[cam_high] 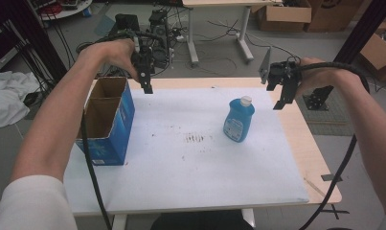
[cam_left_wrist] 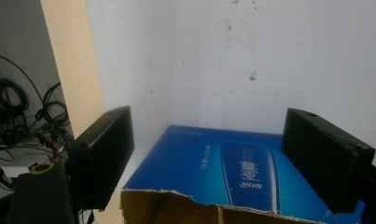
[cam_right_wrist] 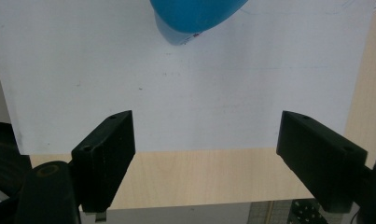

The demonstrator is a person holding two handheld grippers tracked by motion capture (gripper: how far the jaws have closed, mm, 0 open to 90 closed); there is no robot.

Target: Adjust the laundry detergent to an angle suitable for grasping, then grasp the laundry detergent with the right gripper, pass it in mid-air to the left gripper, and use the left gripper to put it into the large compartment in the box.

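A blue bottle (cam_high: 238, 119) with a white cap stands upright on the white sheet (cam_high: 190, 163), right of centre. An open blue cardboard box (cam_high: 107, 120) stands at the sheet's left side. My left gripper (cam_high: 146, 86) hangs in the air above the box's far right corner, jaws wide apart and empty; in the left gripper view the box (cam_left_wrist: 223, 172) lies below its fingers (cam_left_wrist: 104, 154). My right gripper (cam_high: 280, 101) hovers over the table's far right edge, up and right of the bottle, open and empty. In the right gripper view the bottle's base (cam_right_wrist: 195, 16) shows at the top.
The wooden table (cam_high: 320, 167) has bare strips to the right and far side of the sheet. Cardboard boxes (cam_high: 284, 14), cables and another table's legs stand on the floor beyond. A white cloth (cam_high: 8, 96) lies at the left.
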